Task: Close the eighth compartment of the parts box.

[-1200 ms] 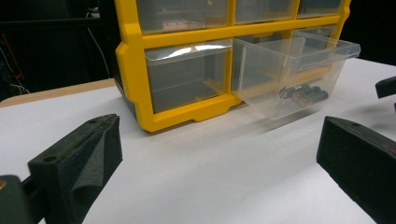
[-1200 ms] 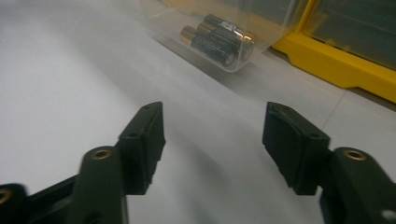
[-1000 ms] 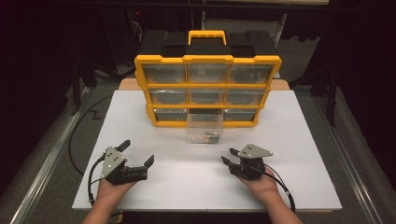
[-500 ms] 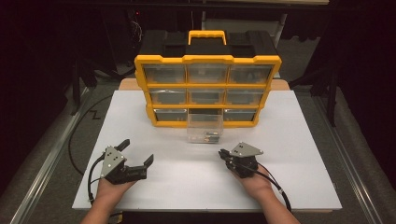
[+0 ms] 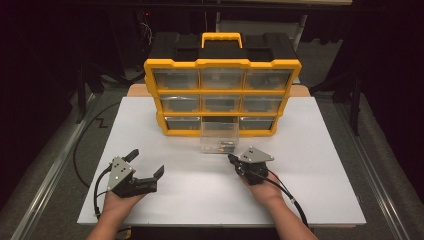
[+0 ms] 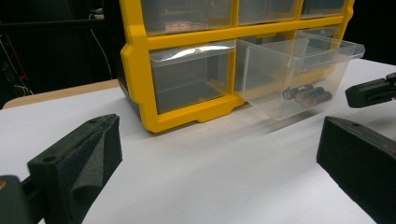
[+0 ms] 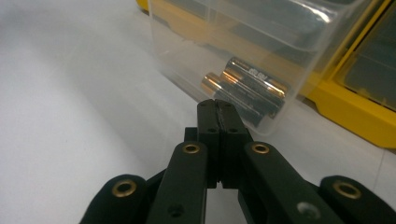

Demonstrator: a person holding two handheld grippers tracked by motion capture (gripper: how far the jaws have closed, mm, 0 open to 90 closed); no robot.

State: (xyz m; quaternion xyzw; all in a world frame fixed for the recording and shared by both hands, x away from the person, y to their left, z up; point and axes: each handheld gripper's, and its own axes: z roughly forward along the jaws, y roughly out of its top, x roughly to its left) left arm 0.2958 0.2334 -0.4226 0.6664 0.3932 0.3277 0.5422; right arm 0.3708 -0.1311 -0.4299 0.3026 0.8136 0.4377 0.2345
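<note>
A yellow drawer organiser with a black top stands at the back of the white table. Its bottom middle clear drawer is pulled out, and a few batteries lie inside. My right gripper is shut with nothing between its jaws. Its tips point at the drawer's front wall, just short of the batteries behind it. My left gripper rests open at the front left, far from the drawer. Its jaws stand wide apart and hold nothing.
The white table top spreads around both hands. The organiser's other clear drawers are pushed in. Cables trail from both grippers toward the front edge. Dark floor and metal rails border the table.
My right gripper has slid forward and left, up to the open drawer's front. The left gripper has stayed where it was.
</note>
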